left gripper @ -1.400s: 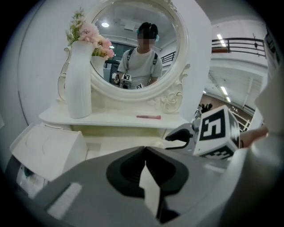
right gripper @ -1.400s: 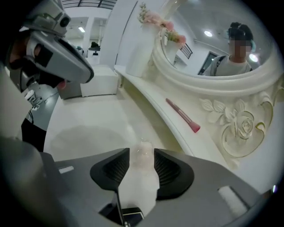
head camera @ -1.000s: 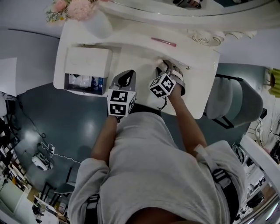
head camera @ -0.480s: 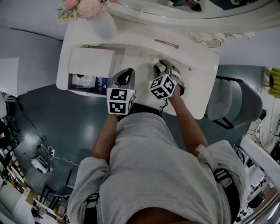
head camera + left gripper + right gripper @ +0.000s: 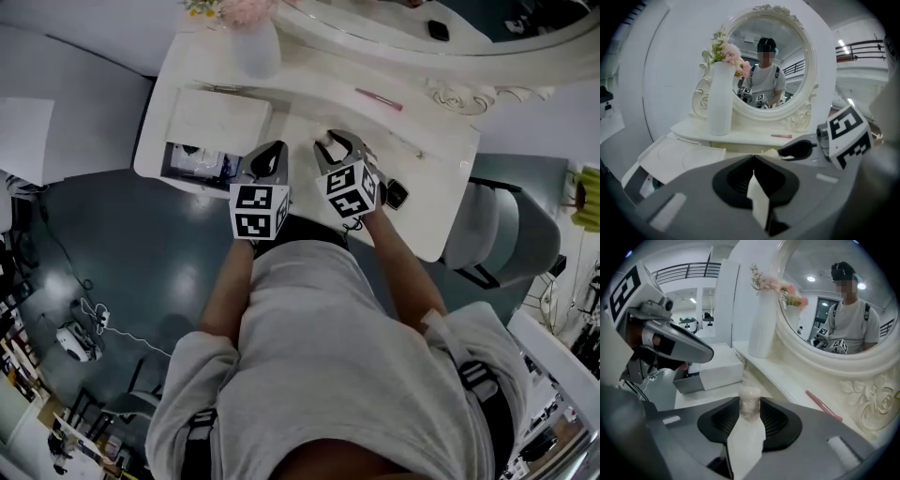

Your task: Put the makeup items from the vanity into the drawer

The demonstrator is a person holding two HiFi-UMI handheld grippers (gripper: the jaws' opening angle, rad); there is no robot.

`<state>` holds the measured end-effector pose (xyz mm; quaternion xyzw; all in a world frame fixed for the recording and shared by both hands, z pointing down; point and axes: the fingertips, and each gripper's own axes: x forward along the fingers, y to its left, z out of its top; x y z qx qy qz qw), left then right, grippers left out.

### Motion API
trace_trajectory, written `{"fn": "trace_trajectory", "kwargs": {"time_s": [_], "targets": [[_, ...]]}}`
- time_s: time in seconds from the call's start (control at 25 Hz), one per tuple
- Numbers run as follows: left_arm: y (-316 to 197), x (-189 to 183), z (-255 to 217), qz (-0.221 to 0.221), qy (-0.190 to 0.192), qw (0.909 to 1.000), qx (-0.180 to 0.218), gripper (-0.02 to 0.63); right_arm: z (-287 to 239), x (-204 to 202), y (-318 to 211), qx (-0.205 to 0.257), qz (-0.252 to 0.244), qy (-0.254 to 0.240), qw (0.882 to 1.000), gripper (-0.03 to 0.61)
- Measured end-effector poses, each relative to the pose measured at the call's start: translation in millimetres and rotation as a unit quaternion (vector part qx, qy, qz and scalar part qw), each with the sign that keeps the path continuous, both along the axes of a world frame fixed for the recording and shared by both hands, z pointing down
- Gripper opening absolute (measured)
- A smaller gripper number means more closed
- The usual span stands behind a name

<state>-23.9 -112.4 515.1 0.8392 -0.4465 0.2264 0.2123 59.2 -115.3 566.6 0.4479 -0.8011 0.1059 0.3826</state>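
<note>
Nearest the observer, the left gripper was fully closed with nothing between its jaws. It was held off the worktop, just left of the right gripper.

The right gripper's jaws had just been closing and stood clamped on a small pale makeup container. The container was pinched upright between the pads, with its top standing proud of the fingertips. The hold looked narrow, taken on the lower part of the item only.

The step in hand was judged to be the carry to the drawer. The drawer stood pulled open to the left of both grippers, beyond the left one, with items already inside.

Recommendations:
- Keep the pinch steady and the container upright during the carry, as a smooth round body could slip or twist.
- Pass in front of or above the left gripper, which lay across the direct path.
- Lower the container into the drawer before letting go, so that it is not dropped from height.

Further off, to the right of the right gripper, a pink pencil lay on the worktop, well apart from both grippers and not yet collected. Beyond and to the left stood a white vase before the mirror, clear of the carry.
</note>
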Motion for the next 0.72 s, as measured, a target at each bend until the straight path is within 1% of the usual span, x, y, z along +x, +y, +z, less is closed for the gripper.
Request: {"fn": "trace_trajectory", "kwargs": {"time_s": [0.08, 0.16, 0.28, 0.32, 0.4, 0.72], "targets": [[-1.3, -10.1, -2.0, -0.012, 0.000, 0.9999, 0.002, 0.003, -8.9, -14.0, -0.3, 0.001, -0.003, -0.028, 1.000, 0.140], [-2.1, -19.7, -4.2, -0.026, -0.001, 0.9996, 0.004, 0.003, -19.5, -29.2, 0.2, -0.004, -0.003, -0.071, 0.997, 0.138], [-5.0, -32.9, -9.8, -0.047, 0.001, 0.9989, 0.011, 0.003, -36.4, -53.1, -0.6, -0.019, -0.001, -0.148, 0.989, 0.138], [-6.1, -37.6, -11.7, -0.053, 0.002, 0.9985, 0.014, 0.003, -40.2, -60.8, -1.8, -0.022, -0.003, -0.165, 0.986, 0.138], [-6.7, -48.7, -13.5, -0.064, 0.001, 0.9978, 0.018, 0.003, -44.4, -75.2, -3.6, -0.021, -0.014, -0.174, 0.984, 0.138], [2.6, -112.8, -13.9, -0.130, -0.001, 0.9913, 0.017, 0.003, -49.4, -141.7, -1.0, -0.024, -0.084, -0.168, 0.982, 0.138]]}}
